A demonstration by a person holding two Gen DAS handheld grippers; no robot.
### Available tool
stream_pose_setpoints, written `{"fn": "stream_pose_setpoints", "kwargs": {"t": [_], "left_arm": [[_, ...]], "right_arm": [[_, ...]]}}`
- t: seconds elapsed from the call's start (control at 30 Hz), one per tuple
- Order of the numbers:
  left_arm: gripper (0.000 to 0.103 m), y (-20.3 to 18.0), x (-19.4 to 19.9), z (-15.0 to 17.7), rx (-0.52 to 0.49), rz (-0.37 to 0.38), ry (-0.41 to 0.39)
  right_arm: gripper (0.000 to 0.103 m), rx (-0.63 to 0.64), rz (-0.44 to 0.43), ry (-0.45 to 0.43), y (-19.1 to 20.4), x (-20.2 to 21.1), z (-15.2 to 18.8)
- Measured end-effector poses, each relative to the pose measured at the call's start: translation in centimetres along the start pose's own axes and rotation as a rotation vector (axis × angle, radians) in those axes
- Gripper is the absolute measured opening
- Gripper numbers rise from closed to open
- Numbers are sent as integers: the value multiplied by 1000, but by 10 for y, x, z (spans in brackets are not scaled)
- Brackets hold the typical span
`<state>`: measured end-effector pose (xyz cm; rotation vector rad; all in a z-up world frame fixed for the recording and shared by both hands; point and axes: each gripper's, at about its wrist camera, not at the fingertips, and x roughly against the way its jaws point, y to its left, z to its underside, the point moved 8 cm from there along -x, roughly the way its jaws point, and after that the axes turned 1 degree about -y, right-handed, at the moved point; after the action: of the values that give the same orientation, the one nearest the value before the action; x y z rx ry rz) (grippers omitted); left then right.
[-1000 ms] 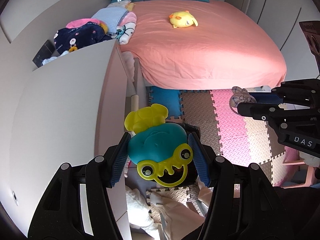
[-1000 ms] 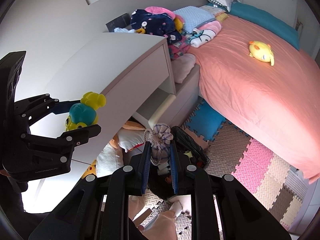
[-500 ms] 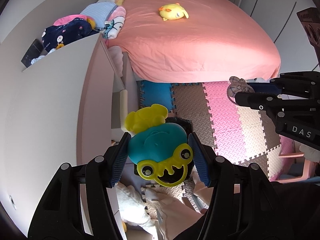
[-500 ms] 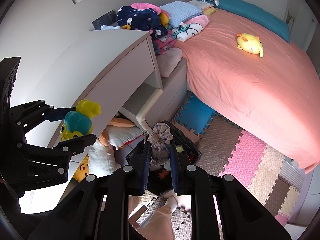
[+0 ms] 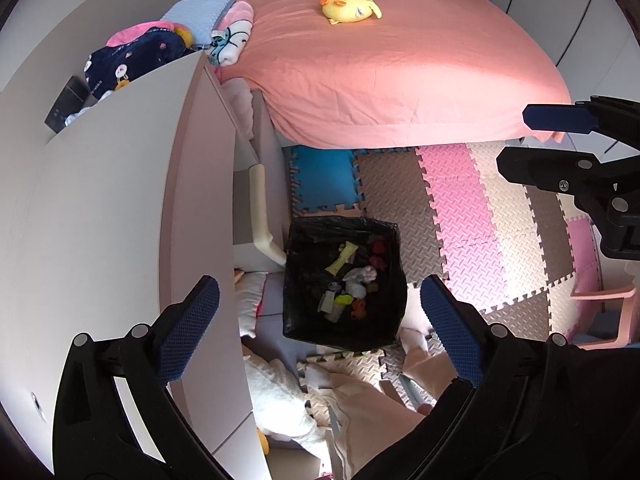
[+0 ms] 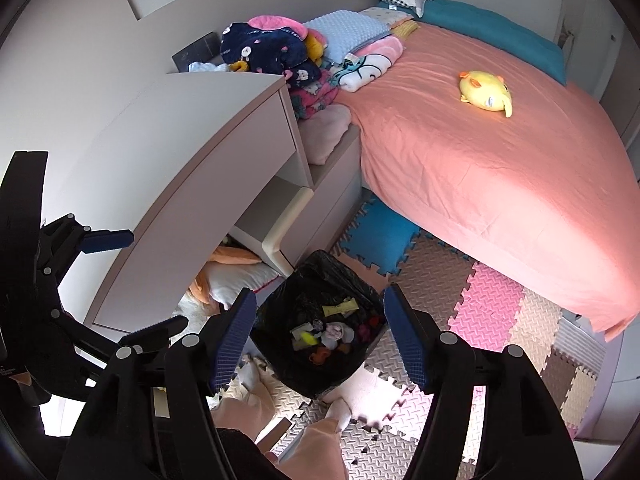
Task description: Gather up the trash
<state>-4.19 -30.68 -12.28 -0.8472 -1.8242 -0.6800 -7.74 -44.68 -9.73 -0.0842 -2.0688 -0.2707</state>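
Note:
A black-lined trash bin stands on the foam mat floor beside the white desk; it also shows in the right wrist view. Inside lie several small items: a yellow wrapper, a small bundle of cloth and bits of toys. My left gripper is open and empty, high above the bin. My right gripper is open and empty above the bin too. The right gripper's fingers also show at the right edge of the left wrist view.
A white desk stands left of the bin. A bed with a pink sheet and a yellow plush lies behind. Coloured foam mats cover the floor. Cushions and plush toys lie under the desk.
Both grippers have opened. The teal and yellow toy has left the left gripper and the cloth bundle has left the right one. The bin below is now in full view.

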Motion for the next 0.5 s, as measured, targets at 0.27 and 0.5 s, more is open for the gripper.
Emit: {"fn": "stream_pose_setpoints", "kwargs": {"t": [0.27,0.5], "left_arm": [[97,3,0,-1,25,4,-3],[97,3,2,-2,28,11,-7]], "right_arm": [[67,2,-1,1,1,1,-1],[67,4,-3,1,2,0,-1]]}}
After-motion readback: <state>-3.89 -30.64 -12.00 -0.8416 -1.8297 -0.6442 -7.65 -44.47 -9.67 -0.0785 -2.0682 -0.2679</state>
